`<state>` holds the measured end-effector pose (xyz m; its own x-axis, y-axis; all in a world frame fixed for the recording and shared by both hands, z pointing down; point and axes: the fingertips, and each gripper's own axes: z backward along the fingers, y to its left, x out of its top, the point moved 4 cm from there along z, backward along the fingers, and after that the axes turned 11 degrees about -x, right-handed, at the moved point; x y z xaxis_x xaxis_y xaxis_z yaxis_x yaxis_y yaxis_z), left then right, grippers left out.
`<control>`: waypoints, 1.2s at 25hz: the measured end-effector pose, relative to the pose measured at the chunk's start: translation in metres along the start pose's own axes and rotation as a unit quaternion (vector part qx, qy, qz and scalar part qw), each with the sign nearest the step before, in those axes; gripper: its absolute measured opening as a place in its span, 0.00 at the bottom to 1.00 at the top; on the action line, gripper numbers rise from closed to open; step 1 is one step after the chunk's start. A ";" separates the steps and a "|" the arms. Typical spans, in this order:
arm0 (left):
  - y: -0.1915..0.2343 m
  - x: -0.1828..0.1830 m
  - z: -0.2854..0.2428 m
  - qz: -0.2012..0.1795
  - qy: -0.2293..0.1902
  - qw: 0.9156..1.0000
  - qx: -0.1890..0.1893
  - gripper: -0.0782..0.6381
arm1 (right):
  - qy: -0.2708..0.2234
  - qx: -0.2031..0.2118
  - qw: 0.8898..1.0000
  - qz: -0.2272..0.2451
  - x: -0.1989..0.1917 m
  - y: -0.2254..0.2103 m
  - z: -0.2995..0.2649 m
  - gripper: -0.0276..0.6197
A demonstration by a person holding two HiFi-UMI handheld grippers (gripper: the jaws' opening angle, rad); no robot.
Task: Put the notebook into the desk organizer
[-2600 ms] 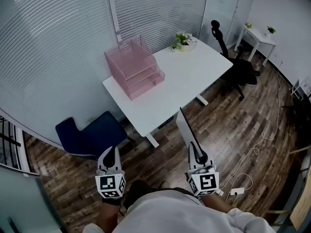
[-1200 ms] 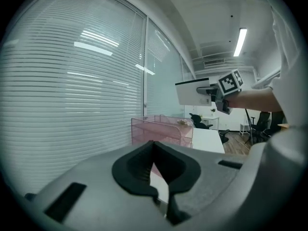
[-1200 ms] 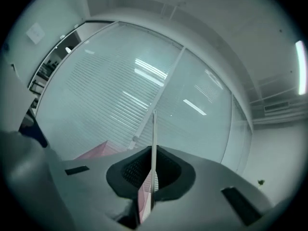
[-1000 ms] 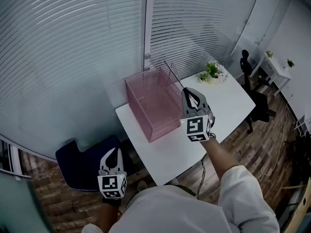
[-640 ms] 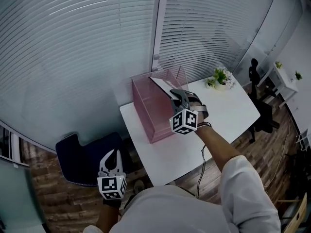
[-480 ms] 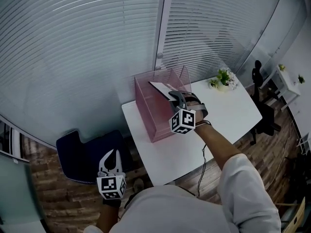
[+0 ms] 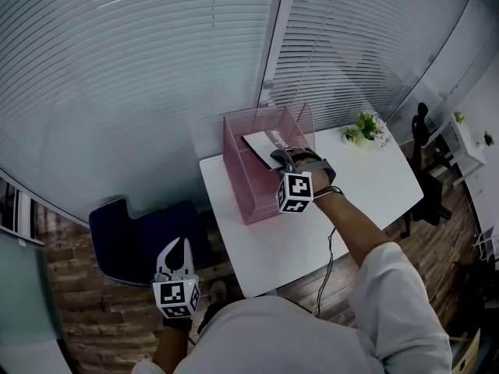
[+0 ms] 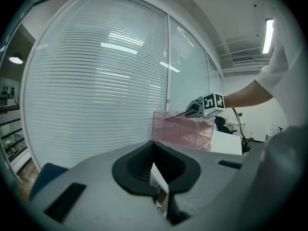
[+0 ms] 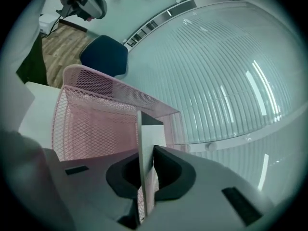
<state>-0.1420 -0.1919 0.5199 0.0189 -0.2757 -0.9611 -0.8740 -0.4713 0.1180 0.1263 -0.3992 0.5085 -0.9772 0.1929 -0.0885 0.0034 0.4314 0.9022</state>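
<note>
My right gripper (image 7: 286,157) clamps the notebook (image 7: 267,141) over the pink organizer (image 7: 246,184); my left gripper (image 7: 178,248) hangs closed, empty.

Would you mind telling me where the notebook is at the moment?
In the head view the notebook is clamped in the right gripper, over the top of the pink desk organizer on the white desk.

White slatted blinds (image 7: 140,76) covered the glass wall behind a white rectangular desk (image 7: 374,179). A navy padded chair (image 7: 129,240) stood beside it on dark wooden plank flooring (image 7: 70,318).
</note>
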 end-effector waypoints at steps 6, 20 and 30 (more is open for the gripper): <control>0.001 -0.005 -0.001 0.004 0.001 1.000 0.002 0.12 | -0.010 0.075 0.997 0.012 0.004 0.014 -0.001 0.12; 0.001 -0.005 -0.007 0.009 0.002 1.000 0.004 0.12 | 0.011 0.247 0.969 0.008 0.003 0.028 0.004 0.44; -0.002 -0.006 -0.012 0.009 0.005 1.000 0.000 0.12 | 0.003 0.318 0.948 -0.025 0.005 0.019 0.023 0.56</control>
<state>-0.1348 -0.1996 0.5284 0.0076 -0.2922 -0.9563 -0.8745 -0.4658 0.1353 0.1260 -0.3697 0.5160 -0.9806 0.1542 -0.1208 0.0822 0.8840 0.4603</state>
